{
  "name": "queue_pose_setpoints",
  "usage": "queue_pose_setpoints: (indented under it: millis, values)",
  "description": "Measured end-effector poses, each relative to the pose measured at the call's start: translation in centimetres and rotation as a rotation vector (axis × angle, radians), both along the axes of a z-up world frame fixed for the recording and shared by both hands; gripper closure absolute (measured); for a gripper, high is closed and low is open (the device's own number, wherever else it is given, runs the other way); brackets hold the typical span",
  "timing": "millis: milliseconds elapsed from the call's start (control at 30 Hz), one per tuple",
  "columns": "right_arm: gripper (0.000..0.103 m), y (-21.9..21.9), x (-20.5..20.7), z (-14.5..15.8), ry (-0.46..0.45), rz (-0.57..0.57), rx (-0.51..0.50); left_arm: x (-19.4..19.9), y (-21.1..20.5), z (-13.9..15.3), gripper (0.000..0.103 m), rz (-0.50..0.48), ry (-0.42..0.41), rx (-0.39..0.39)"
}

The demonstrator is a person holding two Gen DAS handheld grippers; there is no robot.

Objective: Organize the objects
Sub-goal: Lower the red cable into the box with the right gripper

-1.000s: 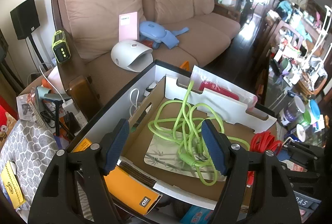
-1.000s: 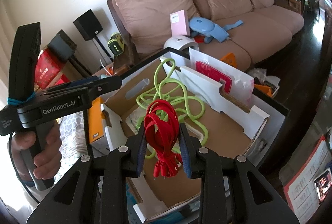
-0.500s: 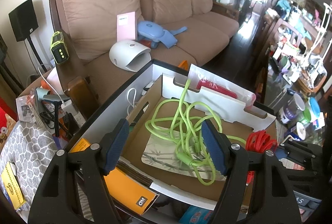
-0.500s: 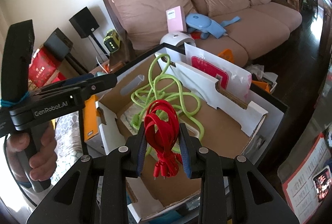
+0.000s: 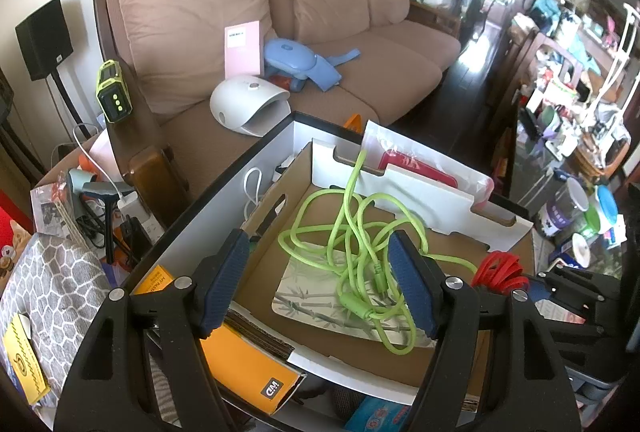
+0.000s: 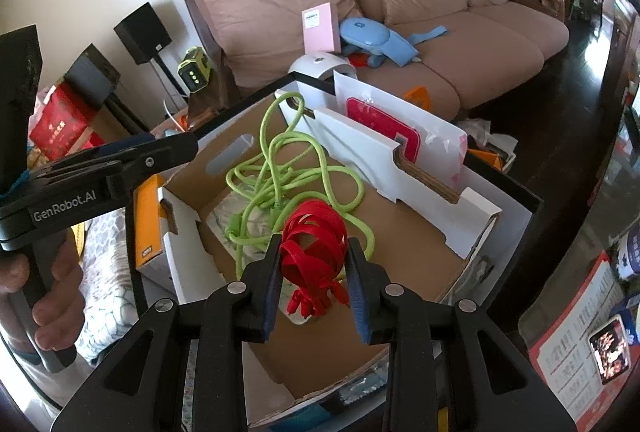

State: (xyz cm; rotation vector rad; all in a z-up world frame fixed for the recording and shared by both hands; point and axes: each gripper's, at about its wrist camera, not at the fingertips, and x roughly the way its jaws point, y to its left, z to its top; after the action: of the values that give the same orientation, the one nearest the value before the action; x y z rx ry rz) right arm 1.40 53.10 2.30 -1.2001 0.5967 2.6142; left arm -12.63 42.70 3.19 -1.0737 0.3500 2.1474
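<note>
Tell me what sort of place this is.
Most likely a lived-in home living room: a long brown sofa with loose cushions, a black speaker on a stand by the wall, and a cluttered table beyond.

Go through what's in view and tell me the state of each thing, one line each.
Right gripper: shut on the red cable, over the box.
Red cable: bundled, held.
Left gripper: open, empty.
Green cable: tangled loose in the box, one end over the divider.
Cardboard box: open-topped.
</note>
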Motion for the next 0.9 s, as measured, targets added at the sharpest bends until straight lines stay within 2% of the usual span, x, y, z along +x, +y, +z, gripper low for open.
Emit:
queue_pose_setpoints:
  millis: [533,900]
  values:
    - [0.071,0.9,0.6,0.7,0.03,-0.066,0.063,0.1,0.0,-0.4,0.034,0.003,-0.004,0.003]
    - [0.069,1.7,1.4,1.4,0.076,-0.109,0.048,-0.1,-0.2,-0.4,0.034,0.008,-0.003,0.003]
